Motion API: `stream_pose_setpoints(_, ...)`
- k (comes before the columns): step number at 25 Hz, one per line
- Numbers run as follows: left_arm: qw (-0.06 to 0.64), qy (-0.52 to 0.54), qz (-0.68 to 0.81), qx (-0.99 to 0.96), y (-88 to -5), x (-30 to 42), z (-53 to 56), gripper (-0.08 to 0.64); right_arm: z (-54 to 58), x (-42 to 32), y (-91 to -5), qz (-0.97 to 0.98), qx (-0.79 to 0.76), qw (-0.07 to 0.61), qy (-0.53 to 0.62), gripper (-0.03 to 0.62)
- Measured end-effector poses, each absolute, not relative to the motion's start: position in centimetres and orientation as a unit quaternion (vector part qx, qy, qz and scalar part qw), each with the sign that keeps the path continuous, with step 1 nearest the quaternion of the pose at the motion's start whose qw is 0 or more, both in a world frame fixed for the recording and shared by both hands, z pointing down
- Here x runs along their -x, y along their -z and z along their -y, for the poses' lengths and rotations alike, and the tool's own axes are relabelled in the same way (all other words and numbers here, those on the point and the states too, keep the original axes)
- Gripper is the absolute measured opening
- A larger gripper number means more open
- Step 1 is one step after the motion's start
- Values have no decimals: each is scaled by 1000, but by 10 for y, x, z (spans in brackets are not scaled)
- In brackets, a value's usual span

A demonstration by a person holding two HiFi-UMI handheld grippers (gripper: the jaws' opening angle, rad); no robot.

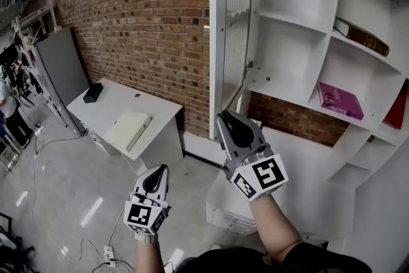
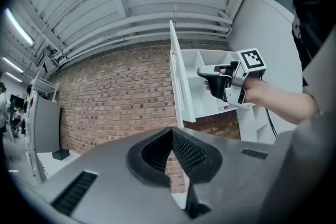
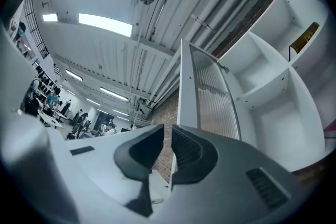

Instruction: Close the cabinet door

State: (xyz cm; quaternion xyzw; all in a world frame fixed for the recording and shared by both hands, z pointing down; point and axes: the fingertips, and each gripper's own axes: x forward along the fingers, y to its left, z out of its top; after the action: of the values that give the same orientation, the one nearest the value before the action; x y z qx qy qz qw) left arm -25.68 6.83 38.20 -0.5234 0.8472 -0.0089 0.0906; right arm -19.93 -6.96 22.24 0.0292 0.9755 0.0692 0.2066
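Because the cabinet door (image 1: 231, 29) stands open, edge-on at top centre, the right gripper (image 1: 227, 119), jaws together and empty just below it, should push its free edge rightward; the left gripper (image 1: 161, 171), likewise closed on nothing, sits lower left.

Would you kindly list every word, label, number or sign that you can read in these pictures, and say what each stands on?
No text can be read anywhere in these views.
On the pink book: cover print too small to read.
On the brown book: no legible print.
On the left gripper and right gripper: their marker cubes bear only black-and-white square patterns, no letters or digits.
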Motion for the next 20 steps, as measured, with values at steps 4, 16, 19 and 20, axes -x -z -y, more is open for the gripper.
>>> stream_pose_setpoints(4,112,19,-828,549,-371,269,-41,9,88,201,-200,-972,-12,219,-81,41)
stream_pose_setpoints(16,121,10,-710,693,-338,288,33,11,100,234,-165,-970,32,216,-105,91)
stream_pose_setpoints(19,132,13,-682,720,-333,288,48,11,98,239,-161,-969,45,214,-112,117)
stream_pose_setpoints(20,134,15,-672,728,-333,288,52,11,97,240,-160,-969,51,211,-116,121)
